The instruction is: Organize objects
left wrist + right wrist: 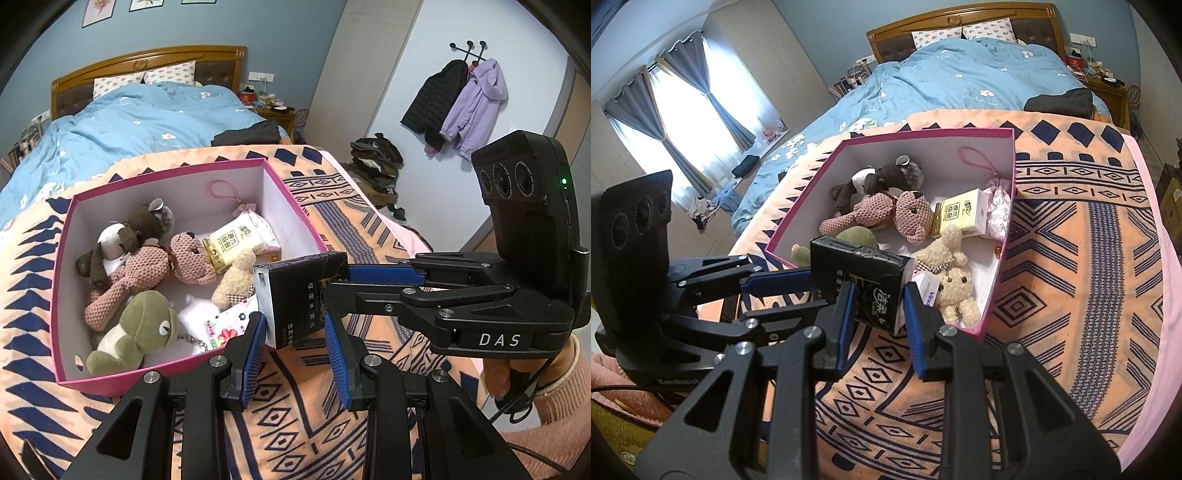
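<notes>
Black tissue pack (301, 295) held at the pink box's (291, 201) near corner above the patterned blanket (369, 229), clamped between the right tool's (336, 284) fingers, flanked by the left tool's (295, 325) parted pads, contact unclear, plush toys (147, 266) seen inside the box.

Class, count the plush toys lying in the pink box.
4: brown toy at the back, pink bear mid-box, green frog at the front, cream bear beside the black pack. Others may be hidden.
</notes>
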`<action>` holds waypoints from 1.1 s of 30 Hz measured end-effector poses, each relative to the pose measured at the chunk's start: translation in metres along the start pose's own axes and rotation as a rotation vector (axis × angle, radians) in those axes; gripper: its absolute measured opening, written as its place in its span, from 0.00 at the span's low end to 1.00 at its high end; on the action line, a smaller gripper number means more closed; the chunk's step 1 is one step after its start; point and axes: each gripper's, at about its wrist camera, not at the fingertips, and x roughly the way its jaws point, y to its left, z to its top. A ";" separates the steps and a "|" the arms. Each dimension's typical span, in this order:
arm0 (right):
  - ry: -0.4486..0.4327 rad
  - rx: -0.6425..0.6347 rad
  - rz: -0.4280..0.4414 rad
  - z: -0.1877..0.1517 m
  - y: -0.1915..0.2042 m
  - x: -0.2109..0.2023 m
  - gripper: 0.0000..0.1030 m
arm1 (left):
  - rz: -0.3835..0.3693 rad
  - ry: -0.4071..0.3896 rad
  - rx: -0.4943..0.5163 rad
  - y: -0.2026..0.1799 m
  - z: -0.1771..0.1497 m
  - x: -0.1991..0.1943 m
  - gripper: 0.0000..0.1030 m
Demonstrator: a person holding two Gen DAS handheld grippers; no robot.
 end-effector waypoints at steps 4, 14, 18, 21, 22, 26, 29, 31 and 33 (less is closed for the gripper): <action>-0.004 -0.002 0.000 0.001 0.000 0.000 0.29 | 0.002 -0.002 -0.002 0.000 0.001 0.000 0.31; -0.005 -0.003 0.000 0.003 0.000 0.000 0.29 | 0.008 -0.005 -0.001 0.000 0.004 0.002 0.31; -0.007 -0.001 0.001 0.005 -0.002 0.000 0.29 | 0.009 -0.005 -0.001 0.000 0.005 0.002 0.31; -0.008 -0.001 0.001 0.005 -0.002 0.000 0.29 | 0.009 -0.005 -0.001 0.001 0.005 0.002 0.31; -0.008 0.000 0.002 0.005 -0.002 0.000 0.29 | 0.008 -0.005 0.000 0.001 0.005 0.002 0.31; -0.009 0.000 0.000 0.007 -0.003 0.001 0.29 | 0.009 -0.006 0.000 0.001 0.007 0.003 0.31; -0.009 -0.001 0.000 0.008 -0.004 0.001 0.29 | 0.010 -0.006 -0.003 0.003 0.010 0.005 0.31; -0.009 -0.001 0.000 0.008 -0.004 0.001 0.29 | 0.011 -0.005 -0.003 0.003 0.010 0.005 0.31; -0.009 -0.001 0.000 0.008 -0.004 0.001 0.29 | 0.011 -0.005 -0.003 0.003 0.010 0.006 0.31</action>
